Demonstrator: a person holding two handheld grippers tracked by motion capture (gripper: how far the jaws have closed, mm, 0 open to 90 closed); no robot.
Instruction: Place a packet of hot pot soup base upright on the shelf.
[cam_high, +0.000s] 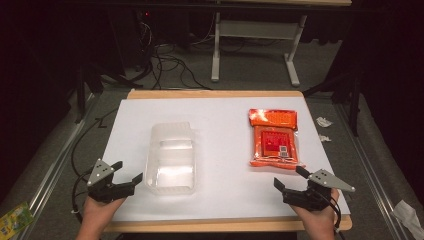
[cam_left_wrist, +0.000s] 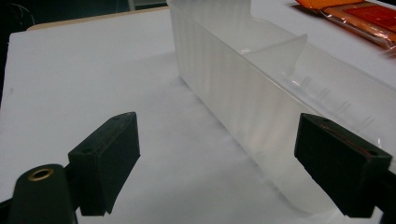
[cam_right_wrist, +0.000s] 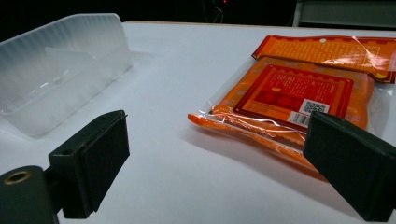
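Observation:
A clear plastic tray (cam_high: 171, 157) with an inner divider lies left of centre on the white table; its ribbed wall (cam_left_wrist: 243, 93) stands just ahead of my left gripper (cam_high: 126, 172). That gripper is open and empty, close to the tray's near left corner. An orange snack packet (cam_high: 273, 138) in clear wrap lies flat at the right. My right gripper (cam_high: 290, 177) is open, just short of the packet's near edge (cam_right_wrist: 261, 126). The tray (cam_right_wrist: 56, 70) sits off to the left in the right gripper view.
The white sheet (cam_high: 220, 115) covers a wooden table top (cam_high: 215, 93). Crumpled scraps of paper (cam_high: 324, 122) lie off the right edge. Cables (cam_high: 170, 65) and a desk frame (cam_high: 255, 40) stand on the floor beyond. A green packet (cam_high: 12, 220) lies on the floor at the left.

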